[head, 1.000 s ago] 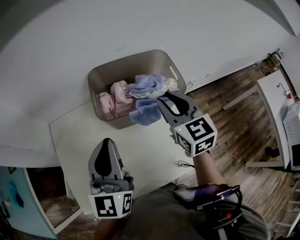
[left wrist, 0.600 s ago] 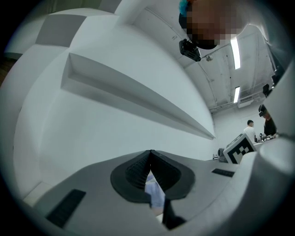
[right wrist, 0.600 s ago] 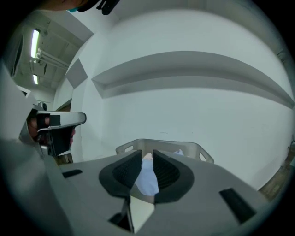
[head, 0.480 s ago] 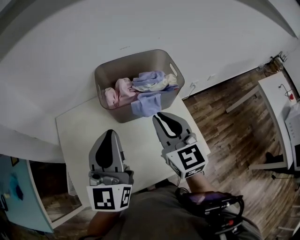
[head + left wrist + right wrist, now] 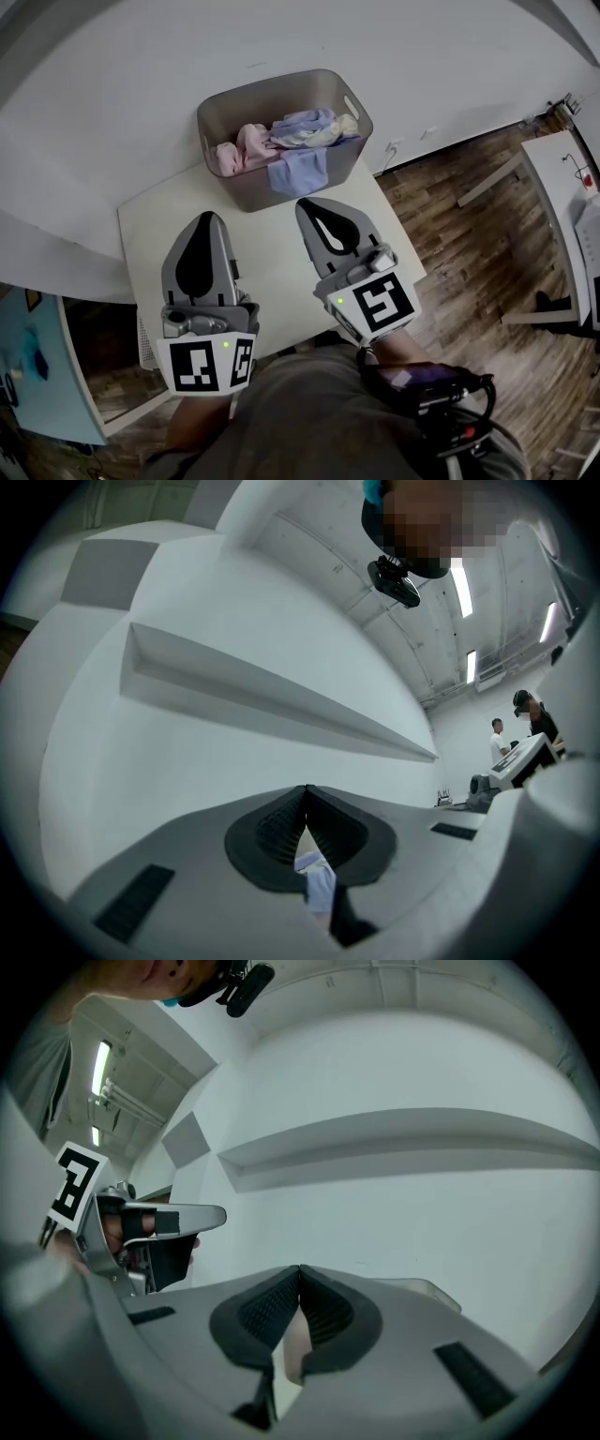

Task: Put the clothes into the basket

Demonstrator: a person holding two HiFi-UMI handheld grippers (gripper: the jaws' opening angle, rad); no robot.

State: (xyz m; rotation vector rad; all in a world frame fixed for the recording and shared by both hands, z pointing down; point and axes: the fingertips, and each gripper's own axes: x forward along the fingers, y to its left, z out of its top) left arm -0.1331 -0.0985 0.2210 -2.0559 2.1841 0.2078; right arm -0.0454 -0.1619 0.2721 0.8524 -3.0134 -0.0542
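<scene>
A grey plastic basket [image 5: 217,120] stands at the far end of the white table [image 5: 272,262]. Inside it lie pink clothes [image 5: 240,150] and lavender-blue clothes [image 5: 305,125]; a blue cloth [image 5: 298,173] hangs over its front rim. My left gripper [image 5: 208,217] hovers shut over the table, short of the basket, holding nothing. My right gripper [image 5: 306,202] is just before the hanging cloth; its jaws have just been closing with nothing between them and now stand shut. In the left gripper view the jaws [image 5: 306,789] meet, with blue cloth [image 5: 319,885] showing below. The right gripper [image 5: 299,1269] is empty too.
A white wall [image 5: 141,84] rises right behind the basket. Wooden floor [image 5: 469,234] lies to the right past the table's edge, with white furniture [image 5: 562,169] further off. The left gripper [image 5: 141,1227] shows at the left of the right gripper view.
My right gripper has drawn back from the basket toward me and its jaws have shut, leaving the blue cloth draped over the rim. The left gripper has risen a little.
</scene>
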